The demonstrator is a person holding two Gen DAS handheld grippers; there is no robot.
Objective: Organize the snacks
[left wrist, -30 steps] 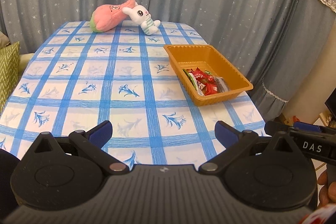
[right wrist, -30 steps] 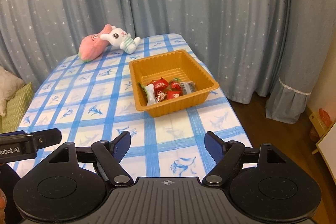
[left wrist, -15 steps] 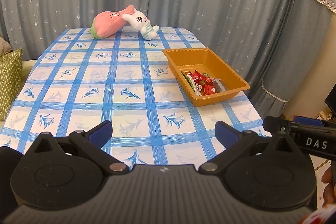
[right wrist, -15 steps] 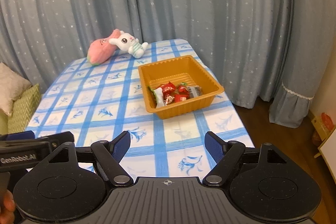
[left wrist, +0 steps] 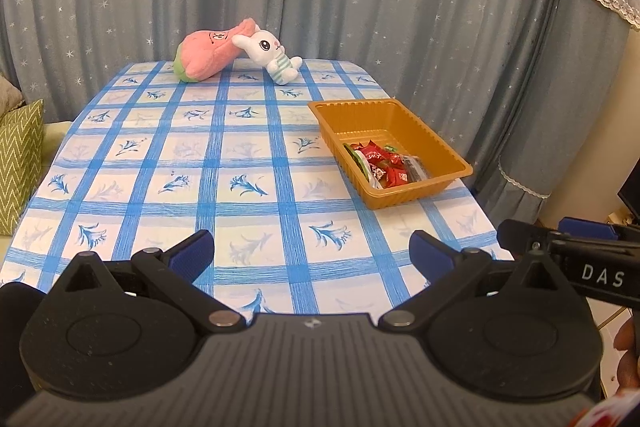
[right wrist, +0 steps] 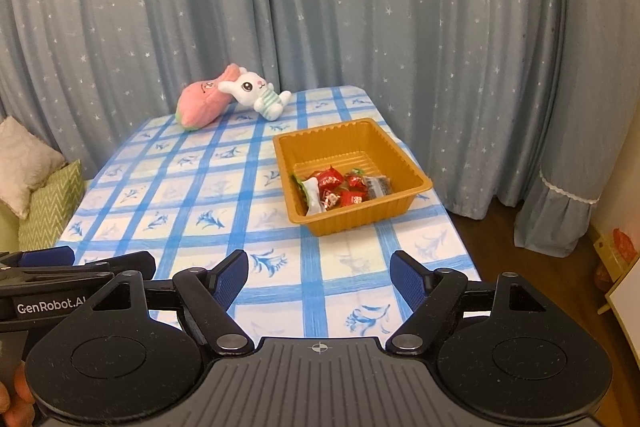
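An orange plastic tray (left wrist: pixel 436 141) (right wrist: pixel 408 167) sits near the right edge of the blue-checked table. Several wrapped snacks (left wrist: pixel 380 165) (right wrist: pixel 340 187), mostly red, lie in its near part. My left gripper (left wrist: pixel 312 253) is open and empty, held above the table's near edge, well short of the tray. My right gripper (right wrist: pixel 320 273) is open and empty, also back over the near edge, with the tray ahead and slightly right. Each gripper shows at the side of the other's view.
A pink plush (left wrist: pixel 208 55) and a white bunny plush (left wrist: pixel 272 55) lie at the table's far end, before grey-blue starred curtains. A green cushion (left wrist: pixel 18 163) sits left of the table. The floor drops off past the table's right edge (right wrist: pixel 460 227).
Both grippers have pulled back and risen away from the tray, so the table and tray look smaller and farther. Both stay open and empty.
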